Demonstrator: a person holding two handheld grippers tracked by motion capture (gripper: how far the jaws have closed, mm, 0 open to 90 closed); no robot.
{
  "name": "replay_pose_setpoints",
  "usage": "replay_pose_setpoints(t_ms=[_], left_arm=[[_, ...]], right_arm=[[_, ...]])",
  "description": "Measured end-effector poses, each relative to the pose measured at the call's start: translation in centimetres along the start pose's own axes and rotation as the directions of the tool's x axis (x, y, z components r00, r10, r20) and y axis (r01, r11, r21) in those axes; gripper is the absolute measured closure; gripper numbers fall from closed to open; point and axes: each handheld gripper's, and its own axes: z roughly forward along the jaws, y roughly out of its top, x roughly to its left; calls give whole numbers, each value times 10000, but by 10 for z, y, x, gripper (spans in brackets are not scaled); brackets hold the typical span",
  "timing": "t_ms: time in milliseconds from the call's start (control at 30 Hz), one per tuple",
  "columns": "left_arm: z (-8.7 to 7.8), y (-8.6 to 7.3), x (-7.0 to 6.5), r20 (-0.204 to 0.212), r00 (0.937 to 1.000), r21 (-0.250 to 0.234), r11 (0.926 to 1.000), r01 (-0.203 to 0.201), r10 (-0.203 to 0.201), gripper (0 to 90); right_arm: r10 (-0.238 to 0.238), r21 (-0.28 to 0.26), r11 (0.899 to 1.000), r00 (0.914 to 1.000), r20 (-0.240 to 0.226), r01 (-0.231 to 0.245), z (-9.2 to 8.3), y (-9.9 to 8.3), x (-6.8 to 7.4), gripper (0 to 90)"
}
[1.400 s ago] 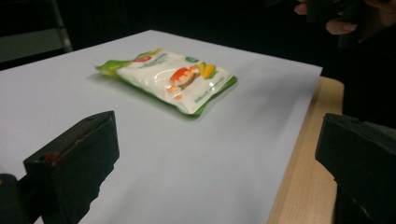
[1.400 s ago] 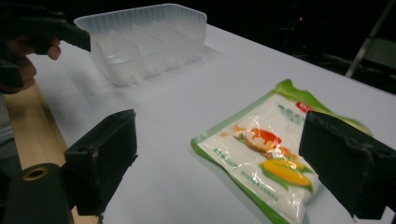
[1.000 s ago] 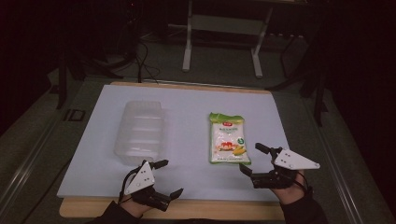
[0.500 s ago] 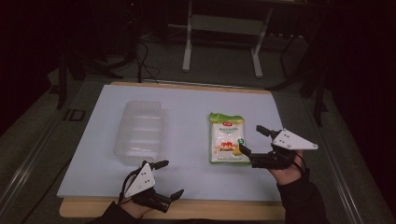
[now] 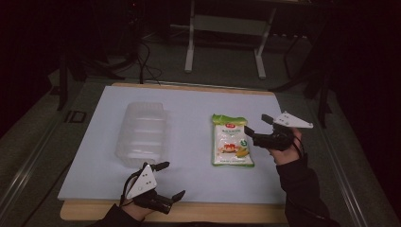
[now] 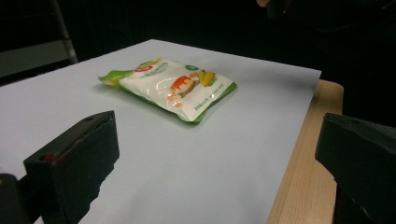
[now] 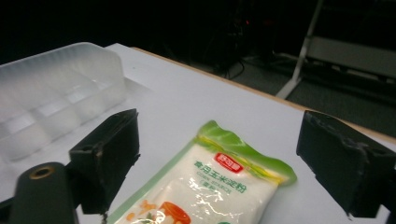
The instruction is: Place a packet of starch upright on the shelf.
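A green-edged white food pouch [image 5: 231, 141] lies flat on the white sheet, right of centre. My right gripper [image 5: 255, 124] hovers open at the pouch's right edge, pointing left over it; in the right gripper view the pouch [image 7: 210, 186] lies below and between the wide-apart jaws [image 7: 224, 158]. A clear plastic container [image 5: 142, 135] lies left of centre and appears in the right gripper view as a ribbed tub [image 7: 56, 98]. My left gripper [image 5: 171, 179] rests open near the front edge, below the container. It looks across the sheet at the pouch [image 6: 173, 86], nothing between its jaws [image 6: 215, 158].
The white sheet [image 5: 189, 109] covers a wooden table whose bare edge [image 6: 303, 154] shows at the front. Metal stand legs [image 5: 189, 56] and cables stand on the dark floor behind the table.
My right gripper has moved forward and left from the front right, up to the pouch's right edge. The left gripper, pouch and container have stayed put.
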Motion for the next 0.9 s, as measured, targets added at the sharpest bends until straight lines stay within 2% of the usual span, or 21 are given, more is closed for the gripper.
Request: replay_pose_setpoints(t_ms=[33, 367, 567, 667, 700, 833, 900], left_arm=[[0, 0, 0, 41, 10000, 5, 10000, 11, -11, 0], [1, -1, 0, 45, 10000, 123, 9999, -33, 32, 0], [1, -1, 1, 77, 9999, 108, 9999, 85, -86, 0], [1, -2, 1, 57, 10000, 136, 9999, 75, -76, 0], [1, -2, 1, 105, 9999, 130, 9999, 94, -95, 0], [1, -2, 2, 94, 9999, 181, 9998, 91, -92, 0], [2, -3, 2, 176, 9997, 227, 9996, 164, -168, 0]], right_arm=[[183, 69, 9998, 9998, 25, -183, 2, 0, -2, 144], [954, 632, 9931, 9936, 610, -993, 28, -4, -22, 170], [881, 1153, 9883, 9905, 1057, -1002, 46, -14, -31, 170], [1251, 1420, 9798, 9856, 1135, -1407, 56, -22, -36, 180], [1327, 1482, 9776, 9841, 1178, -1495, 58, -25, -37, 215], [1609, 1744, 9680, 9795, 1208, -1805, 69, -36, -41, 220], [1844, 1899, 9601, 9753, 1213, -2052, 75, -42, -43, 222]])
